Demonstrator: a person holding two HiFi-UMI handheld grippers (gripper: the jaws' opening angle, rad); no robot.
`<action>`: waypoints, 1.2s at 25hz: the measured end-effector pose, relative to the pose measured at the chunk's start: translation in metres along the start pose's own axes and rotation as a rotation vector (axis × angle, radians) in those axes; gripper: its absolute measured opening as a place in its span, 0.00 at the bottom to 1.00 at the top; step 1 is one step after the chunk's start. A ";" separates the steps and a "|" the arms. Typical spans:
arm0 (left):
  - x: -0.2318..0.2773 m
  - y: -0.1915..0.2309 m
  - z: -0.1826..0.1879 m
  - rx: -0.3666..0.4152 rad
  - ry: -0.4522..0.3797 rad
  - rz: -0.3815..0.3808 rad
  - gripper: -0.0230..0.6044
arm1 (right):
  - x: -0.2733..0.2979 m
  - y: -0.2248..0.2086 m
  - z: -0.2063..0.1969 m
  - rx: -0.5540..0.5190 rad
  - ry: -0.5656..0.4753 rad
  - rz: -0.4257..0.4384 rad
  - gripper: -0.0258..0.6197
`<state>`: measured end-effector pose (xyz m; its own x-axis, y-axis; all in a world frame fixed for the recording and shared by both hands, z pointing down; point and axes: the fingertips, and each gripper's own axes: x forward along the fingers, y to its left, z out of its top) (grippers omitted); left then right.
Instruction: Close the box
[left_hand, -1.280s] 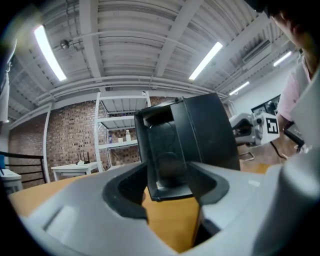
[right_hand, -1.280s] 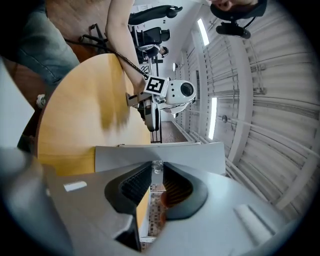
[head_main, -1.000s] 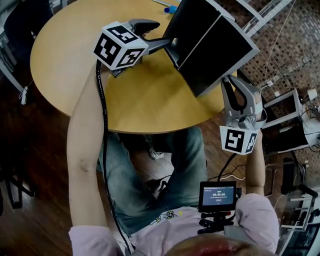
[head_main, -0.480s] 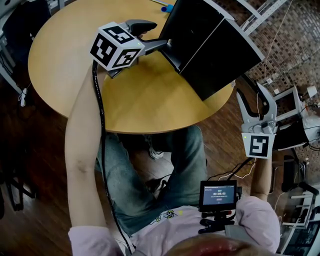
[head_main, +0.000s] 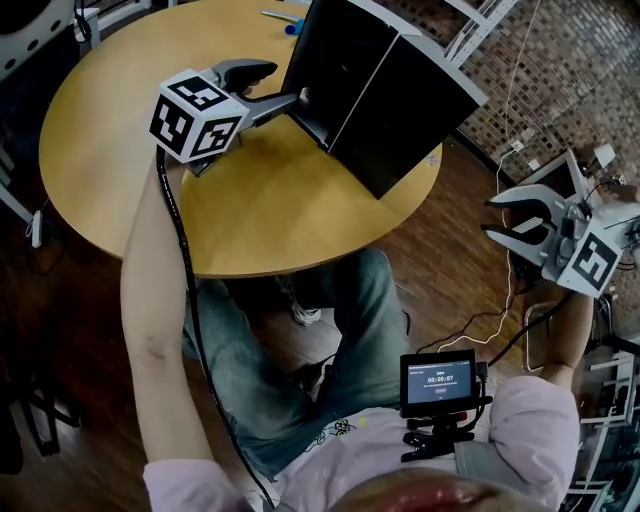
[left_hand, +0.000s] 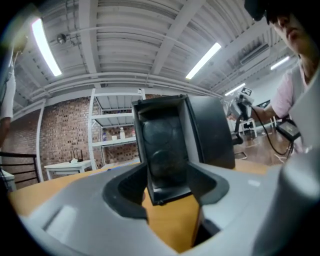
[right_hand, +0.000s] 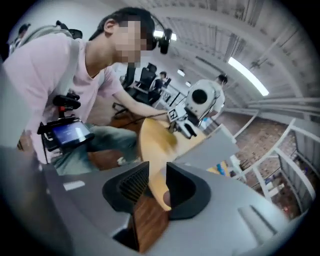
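Note:
A black box (head_main: 390, 90) stands open on the round wooden table (head_main: 270, 210), its two halves spread at an angle. My left gripper (head_main: 295, 100) reaches level from the left and is shut on the box's near left edge; in the left gripper view the box's black panel (left_hand: 165, 150) sits between the pads of the left gripper (left_hand: 167, 185). My right gripper (head_main: 490, 217) hangs off the table's right side over the floor, apart from the box. Its jaws have just been closing and nothing is between them; through the narrow gap of the right gripper (right_hand: 156, 185) I see table and floor.
A blue pen (head_main: 290, 25) lies at the table's far edge. A small screen (head_main: 438, 382) hangs at the person's chest, and legs in jeans are under the table. White shelving (head_main: 480, 20) and cables (head_main: 510, 290) are to the right.
My right gripper has swung away from the box's right side, out past the table edge to the right, and turned. The left gripper has kept its hold on the box.

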<state>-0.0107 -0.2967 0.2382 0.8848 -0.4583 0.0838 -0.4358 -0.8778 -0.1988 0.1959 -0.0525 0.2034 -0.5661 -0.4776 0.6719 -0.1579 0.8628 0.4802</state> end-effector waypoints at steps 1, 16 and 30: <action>0.001 -0.008 0.002 0.006 0.001 -0.036 0.44 | 0.001 -0.001 -0.007 0.013 0.072 0.035 0.21; 0.073 -0.341 0.079 1.793 0.013 -0.037 0.52 | -0.033 -0.003 -0.120 -0.251 0.336 -0.429 0.21; 0.169 -0.093 0.035 1.810 0.650 0.356 0.48 | -0.078 0.013 -0.252 -0.096 0.373 -0.564 0.18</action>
<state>0.1853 -0.2881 0.2368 0.4395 -0.8979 0.0240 0.4771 0.2107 -0.8532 0.4419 -0.0453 0.2992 -0.0985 -0.8901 0.4451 -0.2647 0.4546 0.8505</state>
